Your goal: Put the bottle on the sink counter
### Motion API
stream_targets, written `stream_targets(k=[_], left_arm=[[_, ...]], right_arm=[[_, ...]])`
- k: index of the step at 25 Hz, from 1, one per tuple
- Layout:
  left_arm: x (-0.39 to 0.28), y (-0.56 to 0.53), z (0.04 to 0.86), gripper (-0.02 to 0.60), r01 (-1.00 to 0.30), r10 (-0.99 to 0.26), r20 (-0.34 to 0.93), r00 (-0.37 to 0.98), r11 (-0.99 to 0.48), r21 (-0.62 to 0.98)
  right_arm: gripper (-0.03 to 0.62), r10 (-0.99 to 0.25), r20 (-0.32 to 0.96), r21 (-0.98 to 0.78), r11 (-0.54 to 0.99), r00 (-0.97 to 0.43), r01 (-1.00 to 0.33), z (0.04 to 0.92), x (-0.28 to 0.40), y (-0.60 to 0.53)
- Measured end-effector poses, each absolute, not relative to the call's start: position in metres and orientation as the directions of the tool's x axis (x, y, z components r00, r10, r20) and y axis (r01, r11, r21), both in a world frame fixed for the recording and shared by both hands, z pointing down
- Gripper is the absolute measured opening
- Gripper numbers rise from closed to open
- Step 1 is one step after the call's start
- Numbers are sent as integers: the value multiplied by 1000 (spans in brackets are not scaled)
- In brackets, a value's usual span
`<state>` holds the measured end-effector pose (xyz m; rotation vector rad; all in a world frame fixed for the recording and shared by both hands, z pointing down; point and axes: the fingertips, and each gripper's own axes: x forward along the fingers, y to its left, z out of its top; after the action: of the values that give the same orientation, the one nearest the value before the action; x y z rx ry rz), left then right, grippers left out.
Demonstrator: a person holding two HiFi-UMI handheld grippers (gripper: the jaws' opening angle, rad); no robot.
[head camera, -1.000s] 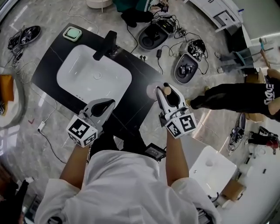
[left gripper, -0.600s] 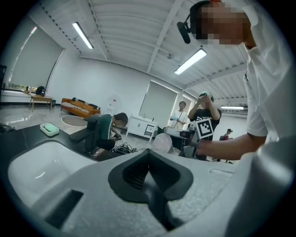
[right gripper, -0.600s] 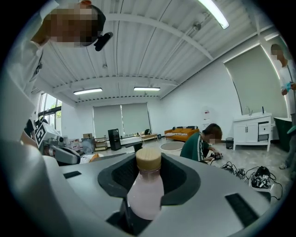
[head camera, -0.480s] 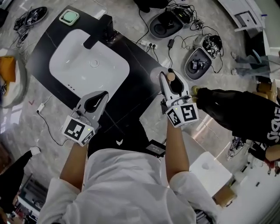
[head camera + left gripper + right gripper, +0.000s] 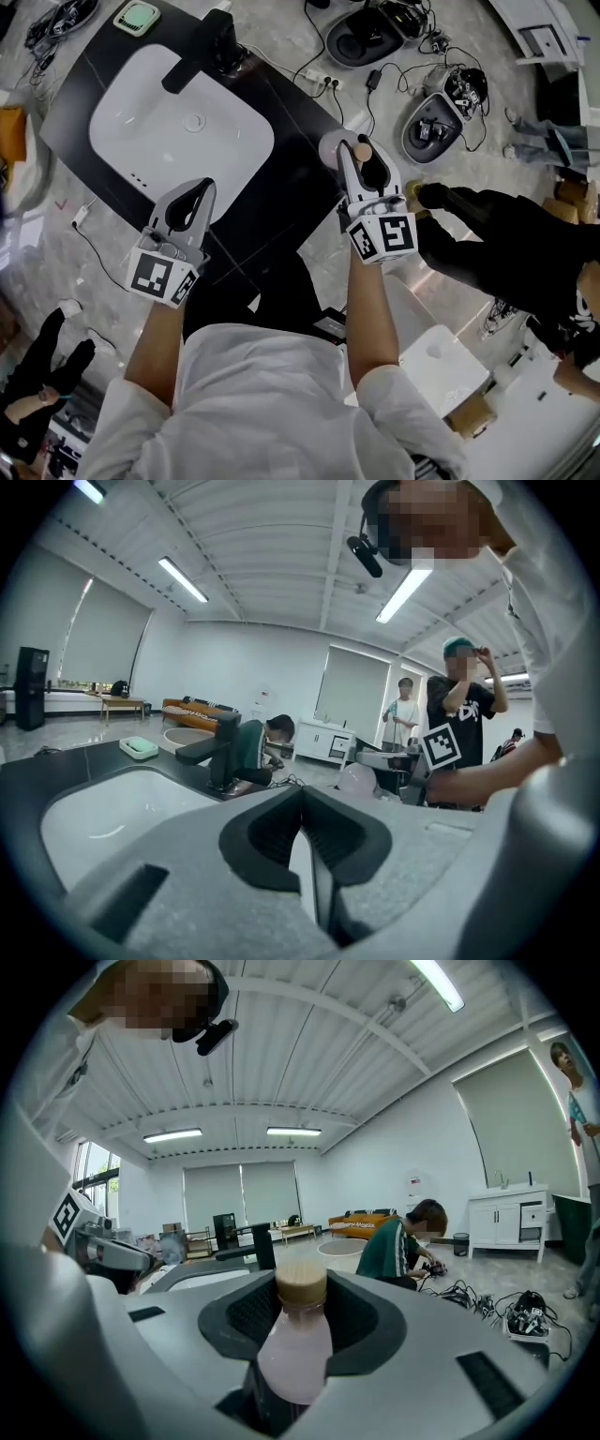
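Cable-strewn marble floor (image 5: pixel 309 272) round black sink counter (image 5: pixel 281 159). At counter's front edge, left gripper (image 5: pixel 199 192) pressed together, empty, likely parked clear. Over counter's right end, right gripper (image 5: pixel 364 164) clamped on pink bottle (image 5: pixel 295 1354), held upright, probably for setting down.

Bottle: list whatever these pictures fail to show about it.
- Base and lower body of the bottle: right gripper view, hidden by the housing of the right gripper.
- Its body in the head view: only the cap shows, the jaws cover the rest.
- Any label: none readable in either view.
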<state>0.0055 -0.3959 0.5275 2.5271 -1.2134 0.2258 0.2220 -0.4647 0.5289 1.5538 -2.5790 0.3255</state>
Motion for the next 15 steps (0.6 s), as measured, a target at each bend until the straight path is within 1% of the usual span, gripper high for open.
stream_targets(k=[4, 15], left_arm=[[6, -401, 534, 15, -793, -741, 282, 609, -570, 213], [9, -395, 556, 15, -784, -718, 315, 621, -576, 233]], right_arm=[[133, -860, 222, -111, 445, -459, -888, 545, 221, -467], [133, -870, 247, -98, 415, -426, -905, 580, 228, -470]])
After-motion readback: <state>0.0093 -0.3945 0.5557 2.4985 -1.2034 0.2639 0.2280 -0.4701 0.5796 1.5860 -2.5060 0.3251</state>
